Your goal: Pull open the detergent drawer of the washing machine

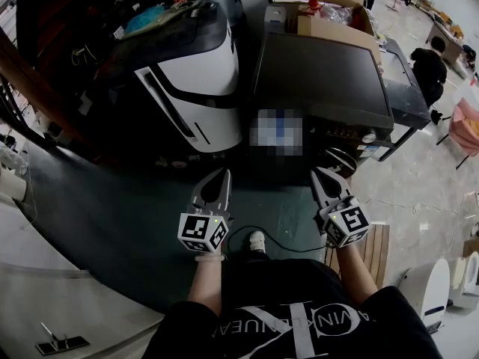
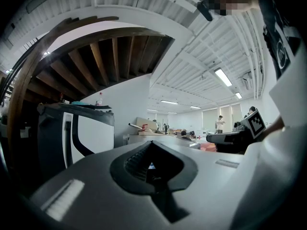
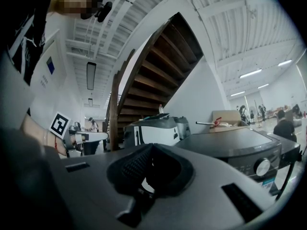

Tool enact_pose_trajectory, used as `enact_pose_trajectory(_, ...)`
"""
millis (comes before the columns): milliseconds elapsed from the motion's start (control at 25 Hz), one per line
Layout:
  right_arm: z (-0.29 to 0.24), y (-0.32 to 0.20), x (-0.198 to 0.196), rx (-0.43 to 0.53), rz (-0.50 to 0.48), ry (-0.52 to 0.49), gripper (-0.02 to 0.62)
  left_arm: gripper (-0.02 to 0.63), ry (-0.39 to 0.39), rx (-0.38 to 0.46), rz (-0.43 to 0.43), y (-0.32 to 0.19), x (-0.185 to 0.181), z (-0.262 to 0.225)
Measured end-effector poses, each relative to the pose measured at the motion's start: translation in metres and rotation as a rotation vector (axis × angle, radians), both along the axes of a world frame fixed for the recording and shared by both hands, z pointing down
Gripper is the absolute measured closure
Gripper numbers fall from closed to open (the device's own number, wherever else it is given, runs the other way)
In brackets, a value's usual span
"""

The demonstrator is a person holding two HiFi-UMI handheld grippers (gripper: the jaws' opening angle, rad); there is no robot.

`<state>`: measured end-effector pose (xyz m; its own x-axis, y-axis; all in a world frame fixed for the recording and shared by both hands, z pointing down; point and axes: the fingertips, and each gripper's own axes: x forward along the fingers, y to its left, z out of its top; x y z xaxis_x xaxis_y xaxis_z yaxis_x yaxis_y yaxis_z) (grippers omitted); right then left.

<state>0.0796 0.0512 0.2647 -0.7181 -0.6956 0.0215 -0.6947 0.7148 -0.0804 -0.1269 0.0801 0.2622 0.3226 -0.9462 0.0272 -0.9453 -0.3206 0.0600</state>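
Washer update from my remote seat. The washing machine (image 1: 322, 81) is a dark, boxy unit with a flat, slightly glossy lid. It sits just beyond both claws, a bit right of centre in the head view. A control strip runs along the top of its front, with a round silver dial (image 1: 367, 135) at the right end. The right gripper view shows that dial too, with tiny print beside it that I can't read. I honestly can't pick out the detergent drawer. The head camera looks down too steeply on the front face, so I can't tell if it's in or out.

The left gripper (image 1: 221, 175) has its jaws pressed together with nothing between them. The right gripper (image 1: 319, 175) looks the same to me, tips meeting and empty. Both face the machine's front, near it but clearly apart from it.

Left of the washer stands a white-and-black appliance (image 1: 191, 88), close beside it. A cardboard box (image 1: 329, 10) sits at the far side behind the lid. A white shoe (image 1: 257, 239) shows on the floor between the two wrists.
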Motion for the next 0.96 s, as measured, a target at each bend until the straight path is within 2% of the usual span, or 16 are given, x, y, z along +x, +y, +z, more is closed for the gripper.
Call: enact_pose_trajectory(960, 0.0048, -0.0093, 0.0020, -0.010, 0.000, 0.000, 0.583, 0.597, -0.005, -0.010, -0.013, -0.0086, -0.0005, 0.0040)
